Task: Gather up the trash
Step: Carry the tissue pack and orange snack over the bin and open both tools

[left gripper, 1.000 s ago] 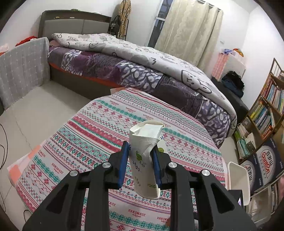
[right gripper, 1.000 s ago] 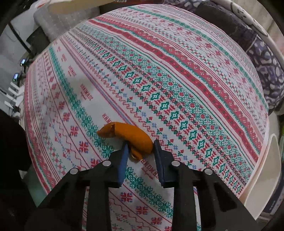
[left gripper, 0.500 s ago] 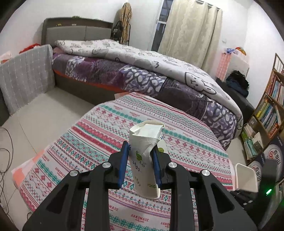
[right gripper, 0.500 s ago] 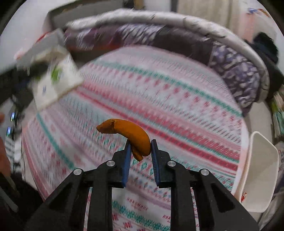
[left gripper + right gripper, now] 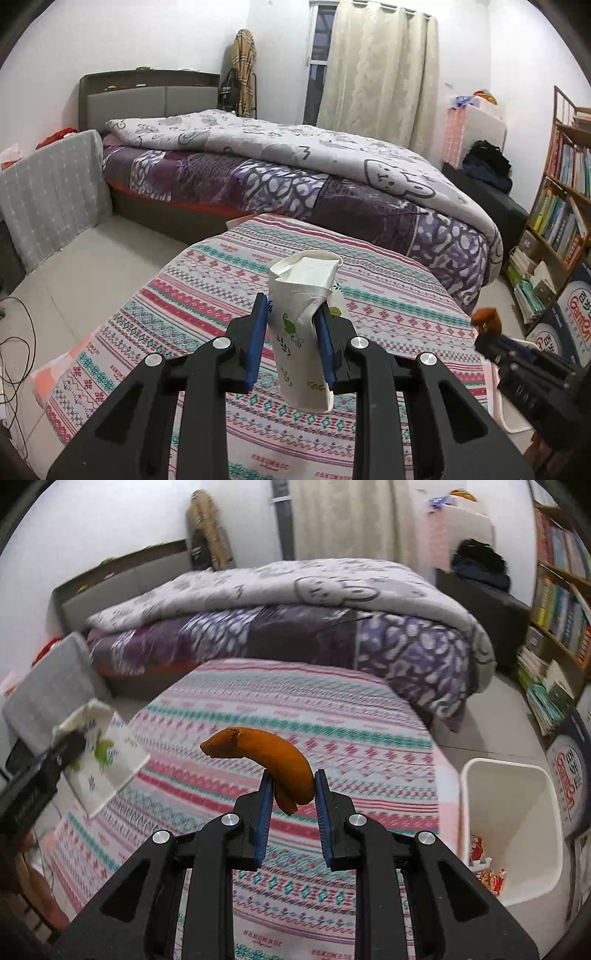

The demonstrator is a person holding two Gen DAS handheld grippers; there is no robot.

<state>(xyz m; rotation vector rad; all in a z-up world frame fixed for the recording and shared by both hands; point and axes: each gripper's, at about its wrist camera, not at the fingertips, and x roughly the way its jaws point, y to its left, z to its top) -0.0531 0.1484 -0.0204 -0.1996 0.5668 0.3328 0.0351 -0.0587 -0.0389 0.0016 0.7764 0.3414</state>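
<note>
My left gripper [image 5: 291,314] is shut on a crushed white paper cup [image 5: 301,321] with green leaf prints, held upright above the patterned tablecloth [image 5: 229,295]. Between the pads of my right gripper [image 5: 292,790], which is shut, sits a curved orange peel [image 5: 269,760], lifted clear of the table. In the right wrist view the cup [image 5: 107,753] and the left gripper show blurred at the left edge. In the left wrist view the peel [image 5: 487,320] and the right gripper appear at the right edge. A white trash bin [image 5: 517,812] stands on the floor right of the table.
A bed [image 5: 295,173] with a purple and grey quilt lies beyond the table. Bookshelves [image 5: 561,206] line the right wall. Red snack wrappers [image 5: 487,875] lie in the bin's bottom. Cables [image 5: 14,332] trail on the floor at left.
My right gripper closed on the orange peel, lifted it off the tablecloth and swung up towards the bed and bin. The left gripper drifted a little with the cup, bringing more of the room into view.
</note>
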